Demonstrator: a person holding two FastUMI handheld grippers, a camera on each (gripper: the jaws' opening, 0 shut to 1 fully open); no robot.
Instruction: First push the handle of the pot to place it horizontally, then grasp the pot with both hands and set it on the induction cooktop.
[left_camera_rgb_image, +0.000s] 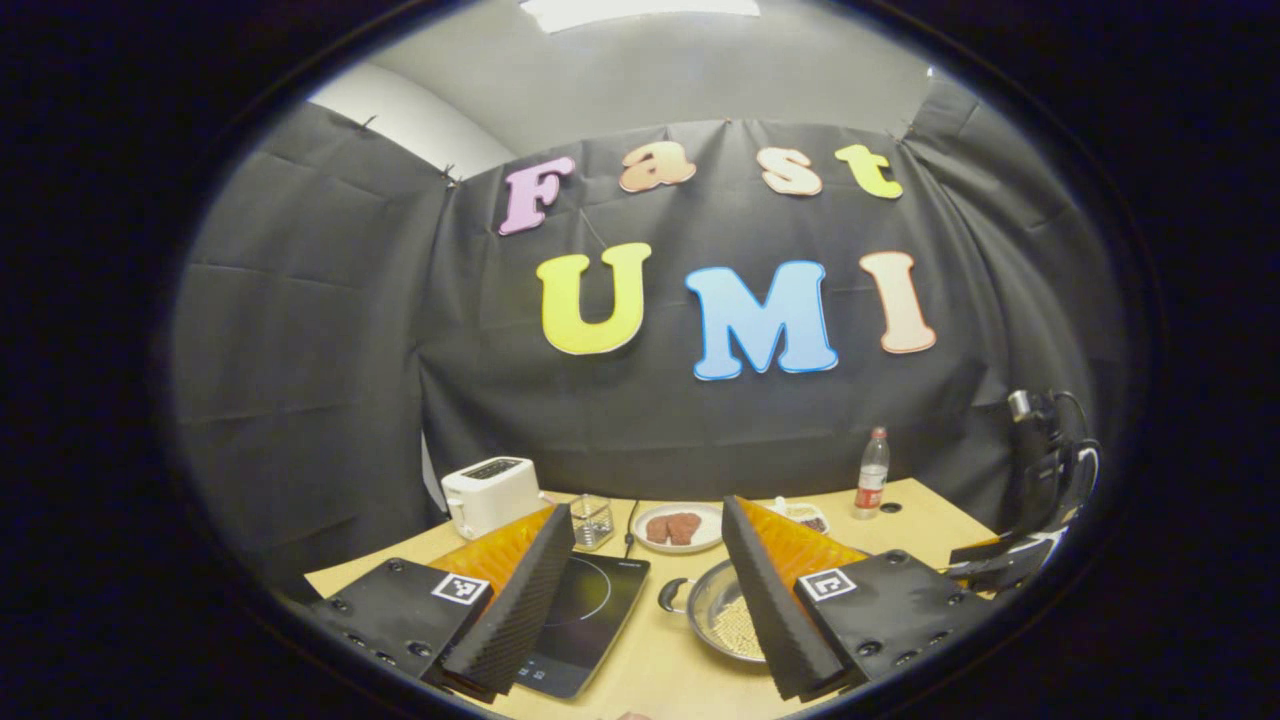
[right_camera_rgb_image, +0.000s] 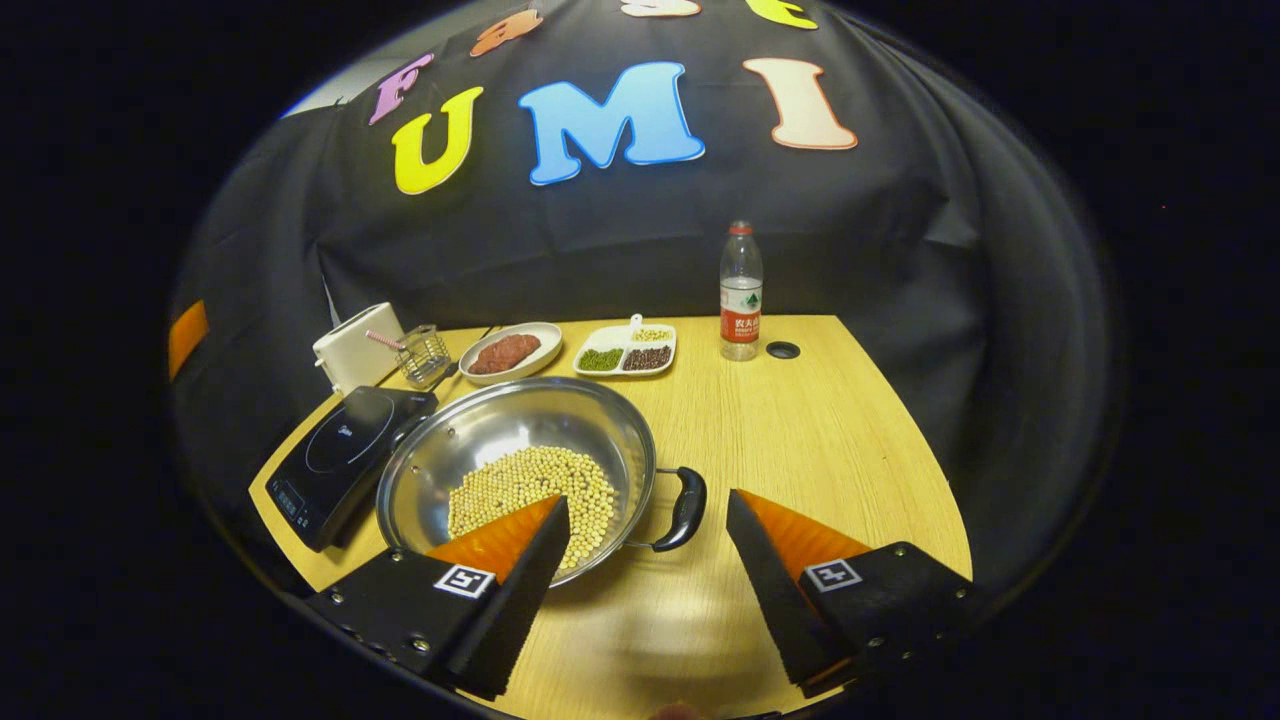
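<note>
In the left gripper view, the left gripper (left_camera_rgb_image: 648, 590) hangs above the table (left_camera_rgb_image: 920, 520) with its jaws spread wide, the cooktop (left_camera_rgb_image: 585, 620) and the pot (left_camera_rgb_image: 715, 605) of beans side by side below. In the right gripper view, the right gripper (right_camera_rgb_image: 648, 575) is likewise released, grasping nothing; the pot (right_camera_rgb_image: 520, 440) sits just right of the cooktop (right_camera_rgb_image: 340, 455), its right handle (right_camera_rgb_image: 685, 508) between the fingers.

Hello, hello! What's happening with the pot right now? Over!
Both grippers open, left gripper, right gripper. Pot of beans on table beside cooktop, not lifted. Nothing between them.
</note>
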